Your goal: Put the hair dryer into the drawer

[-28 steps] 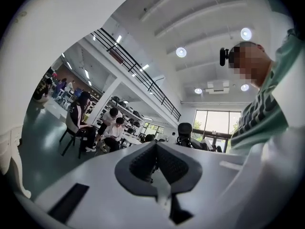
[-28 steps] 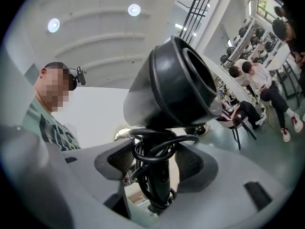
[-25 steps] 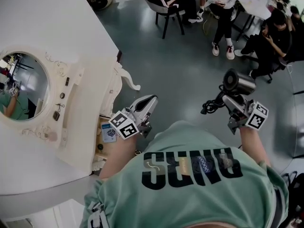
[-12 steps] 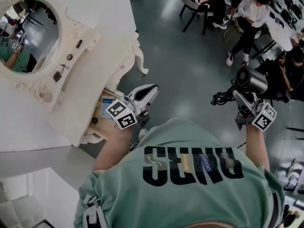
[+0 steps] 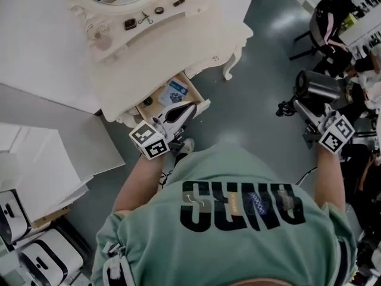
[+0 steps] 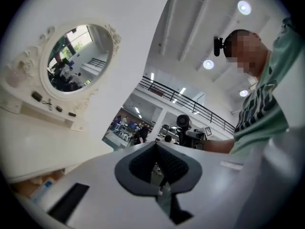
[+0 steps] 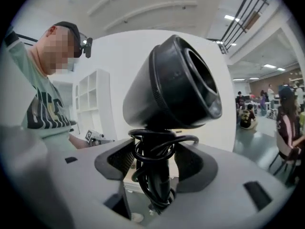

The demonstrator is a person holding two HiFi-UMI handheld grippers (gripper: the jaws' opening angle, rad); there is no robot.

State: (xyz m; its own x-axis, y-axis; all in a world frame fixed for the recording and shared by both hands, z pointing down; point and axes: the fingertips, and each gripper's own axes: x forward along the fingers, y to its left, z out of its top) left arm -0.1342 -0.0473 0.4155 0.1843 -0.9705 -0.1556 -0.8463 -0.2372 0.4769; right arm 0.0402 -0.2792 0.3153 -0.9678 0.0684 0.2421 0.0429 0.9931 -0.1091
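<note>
- Hair dryer (image 5: 318, 88): black and silver, held in the air at the person's right, over the grey floor (image 5: 250, 100) and well apart from the drawer. The handle's long axis runs between the jaws. The barrel sits crosswise above them, with its wide open mouth turned to the right in the right gripper view.
- Right gripper (image 5: 305, 109): pinching the dryer's handle, which has the black cord (image 7: 152, 151) coiled around it.
- Left gripper (image 5: 186, 110): jaws pressed together with nothing between them. In the head view its tip lies over the drawer's front edge.
- Drawer (image 5: 201, 104): pulled out of the cream dressing table (image 5: 172, 46). It holds a blue-and-white packet (image 5: 177, 90) and a small dark round item (image 5: 147, 102).
- Table ledge: a few small dark objects (image 5: 130, 24) in a row.
- Head view only: the drawer's inside.
- Left gripper view only: the whole oval mirror (image 6: 78, 56), with the dryer seen far off.
- Right gripper view only: the cord's coils on the handle.
</note>
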